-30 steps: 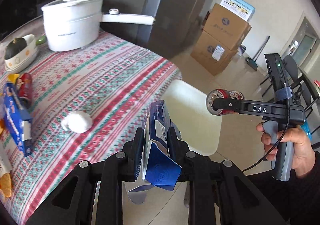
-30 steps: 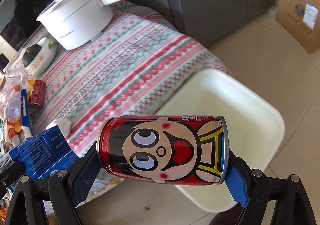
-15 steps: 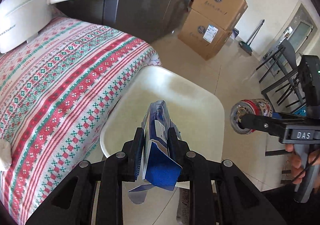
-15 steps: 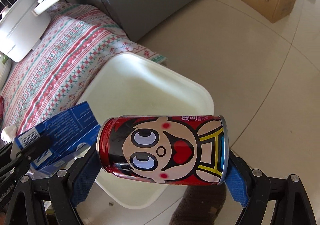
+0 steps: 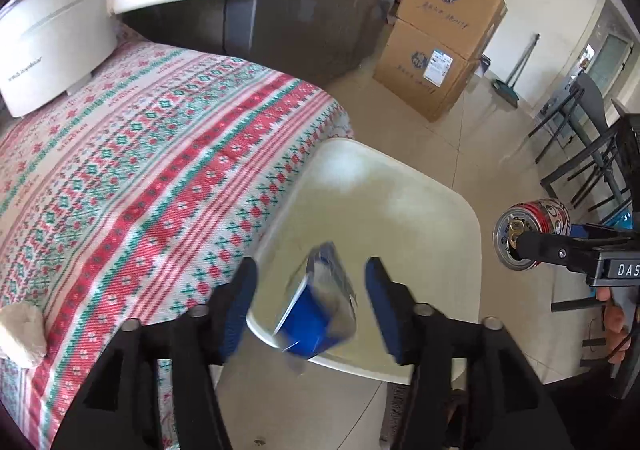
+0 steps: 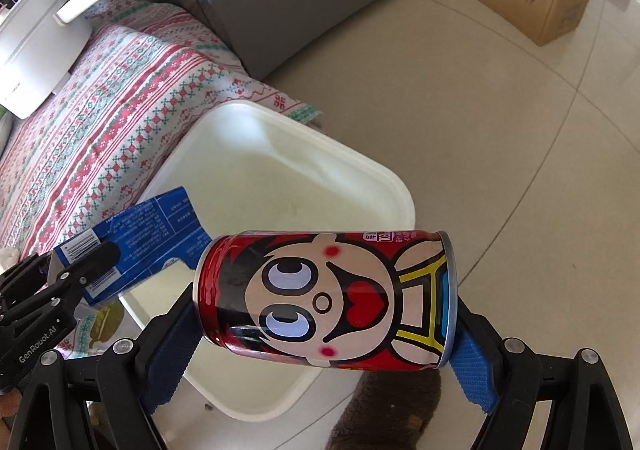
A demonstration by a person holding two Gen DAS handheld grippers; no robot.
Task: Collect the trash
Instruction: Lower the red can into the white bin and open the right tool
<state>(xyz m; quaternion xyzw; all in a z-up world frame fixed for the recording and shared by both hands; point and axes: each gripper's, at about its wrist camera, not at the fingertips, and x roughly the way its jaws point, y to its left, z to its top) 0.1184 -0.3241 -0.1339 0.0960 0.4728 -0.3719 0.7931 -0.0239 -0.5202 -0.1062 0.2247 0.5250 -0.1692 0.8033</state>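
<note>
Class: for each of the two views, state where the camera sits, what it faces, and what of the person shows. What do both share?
Left wrist: on the left tool, open, jaws just widened; blue carton loose between them; right hand visible.
Right wrist: on the right tool, gripping the red can; no hand clearly visible.
Shared: white bin, carton, can, tablecloth.

One white bin (image 5: 400, 218) beside the table: one blue carton (image 5: 320, 314) above it, one red can (image 6: 324, 294), two cardboard boxes (image 5: 436, 50) beyond, one white pot (image 5: 52, 34).
</note>
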